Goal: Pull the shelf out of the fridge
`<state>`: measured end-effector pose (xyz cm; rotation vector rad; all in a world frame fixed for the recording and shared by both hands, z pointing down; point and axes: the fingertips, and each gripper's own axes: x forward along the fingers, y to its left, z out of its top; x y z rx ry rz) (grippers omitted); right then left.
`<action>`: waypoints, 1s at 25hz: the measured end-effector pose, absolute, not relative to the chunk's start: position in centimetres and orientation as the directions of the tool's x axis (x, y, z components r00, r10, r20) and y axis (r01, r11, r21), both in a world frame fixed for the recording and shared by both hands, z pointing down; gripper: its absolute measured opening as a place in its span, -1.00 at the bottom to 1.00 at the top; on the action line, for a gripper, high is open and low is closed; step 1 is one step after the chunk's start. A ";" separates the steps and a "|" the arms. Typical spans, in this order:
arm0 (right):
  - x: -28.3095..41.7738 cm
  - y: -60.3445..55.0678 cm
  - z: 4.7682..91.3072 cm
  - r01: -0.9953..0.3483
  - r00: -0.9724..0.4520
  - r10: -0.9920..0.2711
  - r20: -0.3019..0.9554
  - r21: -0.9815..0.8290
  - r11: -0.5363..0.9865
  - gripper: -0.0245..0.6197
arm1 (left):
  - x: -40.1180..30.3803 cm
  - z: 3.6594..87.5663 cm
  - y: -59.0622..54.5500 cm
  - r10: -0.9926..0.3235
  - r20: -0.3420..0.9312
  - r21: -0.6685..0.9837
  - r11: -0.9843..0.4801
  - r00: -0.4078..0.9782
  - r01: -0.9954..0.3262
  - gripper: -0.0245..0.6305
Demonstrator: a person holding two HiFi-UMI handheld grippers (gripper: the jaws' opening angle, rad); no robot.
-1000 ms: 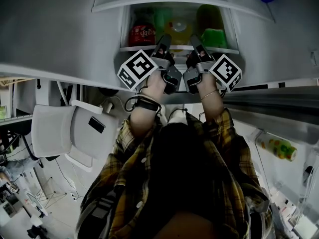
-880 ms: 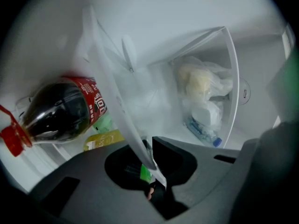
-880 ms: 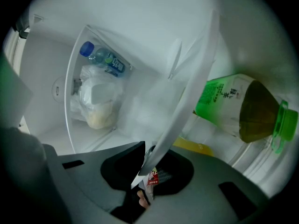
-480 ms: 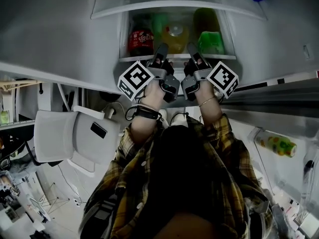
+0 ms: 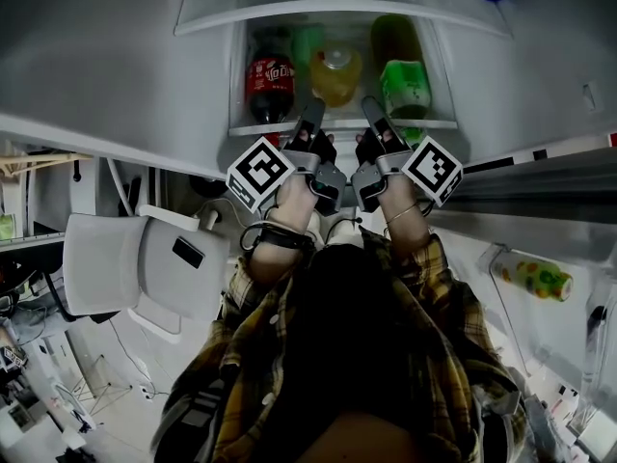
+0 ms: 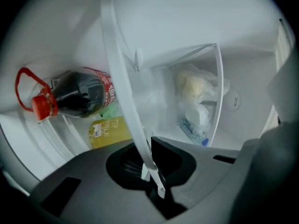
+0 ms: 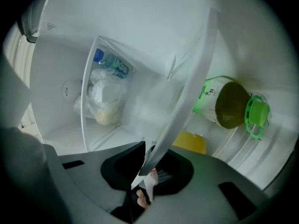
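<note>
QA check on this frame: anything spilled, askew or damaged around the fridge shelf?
Nothing spilled or broken. One oddity: the shelf is still loaded. A cola bottle, a yellow juice bottle and a green bottle stand upright on it, so they might tip as it slides out.

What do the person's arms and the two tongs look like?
Both the left tongs and the right tongs are dark grey, each with a white cube bearing black square markers. The sleeves are yellow-and-dark plaid. The left wrist wears a black band, the right a thin bracelet.
</note>
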<state>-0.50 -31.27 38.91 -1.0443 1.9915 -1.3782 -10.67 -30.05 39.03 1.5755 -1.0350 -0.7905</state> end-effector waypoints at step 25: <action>0.2 -24.8 37.7 -0.228 -0.614 -0.788 -0.042 -0.947 0.228 -0.75 | -9.1 37.6 -23.4 -0.893 -0.056 0.985 -0.122 0.447 -0.121 -0.83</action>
